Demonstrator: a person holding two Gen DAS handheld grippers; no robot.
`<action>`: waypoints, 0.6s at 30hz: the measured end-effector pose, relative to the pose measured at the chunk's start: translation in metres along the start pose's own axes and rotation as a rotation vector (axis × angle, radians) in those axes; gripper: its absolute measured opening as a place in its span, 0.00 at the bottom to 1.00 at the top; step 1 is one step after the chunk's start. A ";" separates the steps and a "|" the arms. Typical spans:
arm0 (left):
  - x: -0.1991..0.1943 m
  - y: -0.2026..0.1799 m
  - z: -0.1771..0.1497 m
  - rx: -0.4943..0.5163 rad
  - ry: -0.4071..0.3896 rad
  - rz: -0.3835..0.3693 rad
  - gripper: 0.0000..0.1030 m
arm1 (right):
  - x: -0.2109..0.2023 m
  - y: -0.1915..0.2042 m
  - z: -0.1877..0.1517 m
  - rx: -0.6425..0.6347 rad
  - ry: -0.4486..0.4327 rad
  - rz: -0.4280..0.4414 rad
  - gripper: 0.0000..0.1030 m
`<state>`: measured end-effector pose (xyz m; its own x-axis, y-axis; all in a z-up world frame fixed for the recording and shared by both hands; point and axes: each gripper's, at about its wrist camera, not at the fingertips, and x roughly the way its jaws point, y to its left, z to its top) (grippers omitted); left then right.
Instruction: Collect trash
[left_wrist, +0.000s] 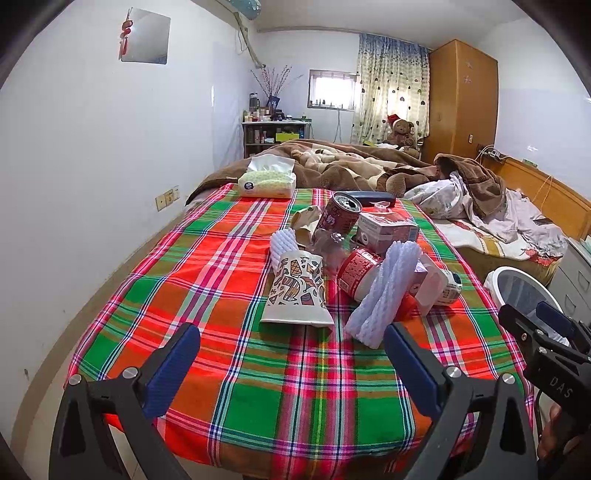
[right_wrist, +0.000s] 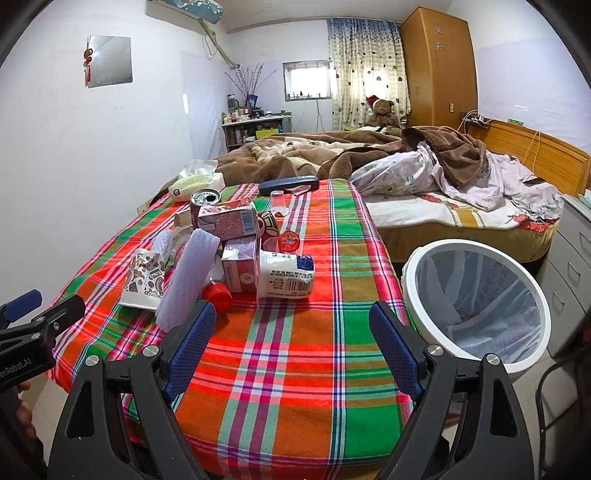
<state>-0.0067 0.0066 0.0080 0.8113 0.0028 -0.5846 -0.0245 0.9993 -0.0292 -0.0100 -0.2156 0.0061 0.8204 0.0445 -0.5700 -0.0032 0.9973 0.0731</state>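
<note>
A teddy bear (right_wrist: 382, 110) in a red hat is sitting by the curtain (right_wrist: 365, 66), a brown blanket (right_wrist: 332, 151) is lying rumpled across the bed (right_wrist: 461, 218), and a tissue pack (left_wrist: 266, 181) is resting on the plaid-covered surface (left_wrist: 221, 295).

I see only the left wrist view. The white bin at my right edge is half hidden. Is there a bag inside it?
Observer: Yes. The right wrist view shows the white bin lined with a thin translucent bag, and no trash shows in it.
Operator: What lies nearest to the bin on the cloth?
Observer: A white cup on its side, barcode facing up.
Operator: Is the right gripper holding something?
Observer: No, the right gripper is open and holds nothing.
</note>
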 end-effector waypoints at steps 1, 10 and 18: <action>0.000 0.000 0.000 -0.001 0.000 0.000 0.98 | 0.000 0.000 -0.001 -0.001 0.000 0.000 0.84; 0.006 0.006 0.003 -0.006 0.013 0.006 0.98 | 0.002 -0.001 0.001 0.002 0.002 -0.001 0.84; 0.018 0.008 0.005 -0.011 0.031 0.004 0.98 | 0.011 -0.002 0.003 0.001 0.012 -0.004 0.84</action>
<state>0.0104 0.0145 0.0010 0.7927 0.0058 -0.6096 -0.0346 0.9988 -0.0355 0.0005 -0.2170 0.0025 0.8133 0.0416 -0.5803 0.0003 0.9974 0.0719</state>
